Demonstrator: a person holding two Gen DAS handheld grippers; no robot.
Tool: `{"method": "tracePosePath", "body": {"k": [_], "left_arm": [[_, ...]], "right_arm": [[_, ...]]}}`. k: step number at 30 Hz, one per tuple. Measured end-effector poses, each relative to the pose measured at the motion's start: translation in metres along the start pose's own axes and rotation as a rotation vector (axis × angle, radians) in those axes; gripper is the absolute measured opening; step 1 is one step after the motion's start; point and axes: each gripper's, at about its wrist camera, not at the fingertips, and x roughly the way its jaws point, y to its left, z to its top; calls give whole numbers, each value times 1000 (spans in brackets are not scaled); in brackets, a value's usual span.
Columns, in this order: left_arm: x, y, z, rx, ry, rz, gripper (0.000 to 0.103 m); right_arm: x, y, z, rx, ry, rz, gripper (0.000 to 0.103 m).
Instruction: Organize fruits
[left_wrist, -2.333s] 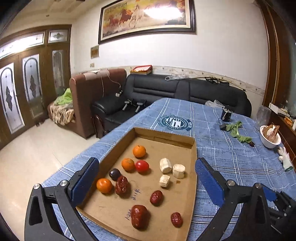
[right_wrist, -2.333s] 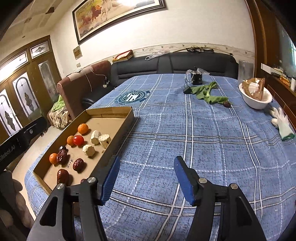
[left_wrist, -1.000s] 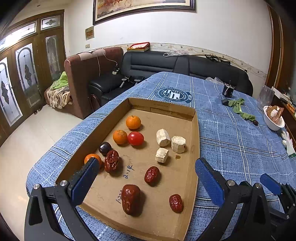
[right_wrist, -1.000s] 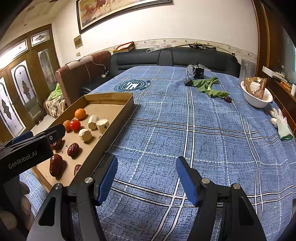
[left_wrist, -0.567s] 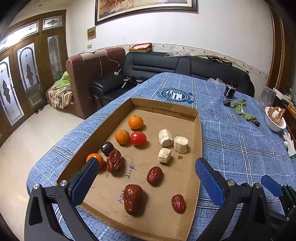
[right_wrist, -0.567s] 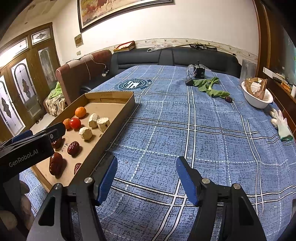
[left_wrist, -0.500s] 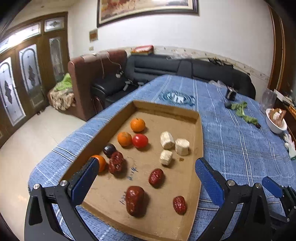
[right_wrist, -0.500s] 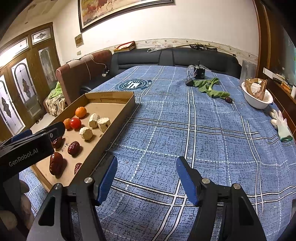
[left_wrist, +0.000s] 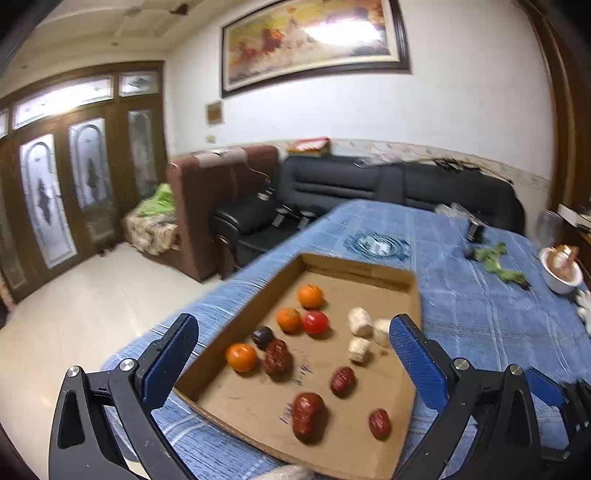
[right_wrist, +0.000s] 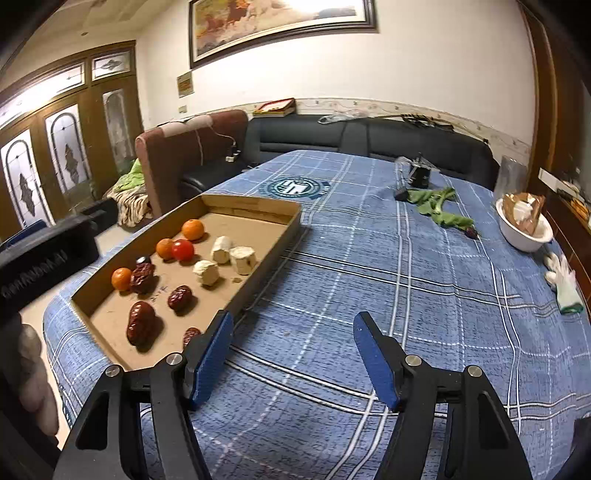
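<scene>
The shallow brown cardboard tray (left_wrist: 334, 264) lies on the blue checked tabletop (right_wrist: 406, 295). Inside it are small orange fruits (left_wrist: 311, 296), one red tomato (left_wrist: 315, 322), dark red dates (left_wrist: 308, 411) and pale white chunks (left_wrist: 359, 321). The left gripper (left_wrist: 293, 354) hangs above the tray, jaws wide open and empty. The right gripper (right_wrist: 291, 356) is beside the tray, jaws open, empty.

White walls (right_wrist: 424, 59), with a wide framed painting (left_wrist: 314, 40) hung high (bright glare across its glass). Dark wooden doors (left_wrist: 70, 184) with arched frosted panes at the left, over a pale glossy floor (left_wrist: 74, 314). Black leather sofa (right_wrist: 369, 144) beyond the bench's far edge, brown armchair (right_wrist: 184, 147) beside it. Blue plaid cloth (right_wrist: 406, 295) over the bench.
</scene>
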Motion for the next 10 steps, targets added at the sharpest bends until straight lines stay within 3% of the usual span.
{"method": "tracePosePath", "body": {"k": [10], "left_arm": [[8,-14,-8,42,105,-51,103]], "right_arm": [[3,-4,-2,24,33,29,74]]}}
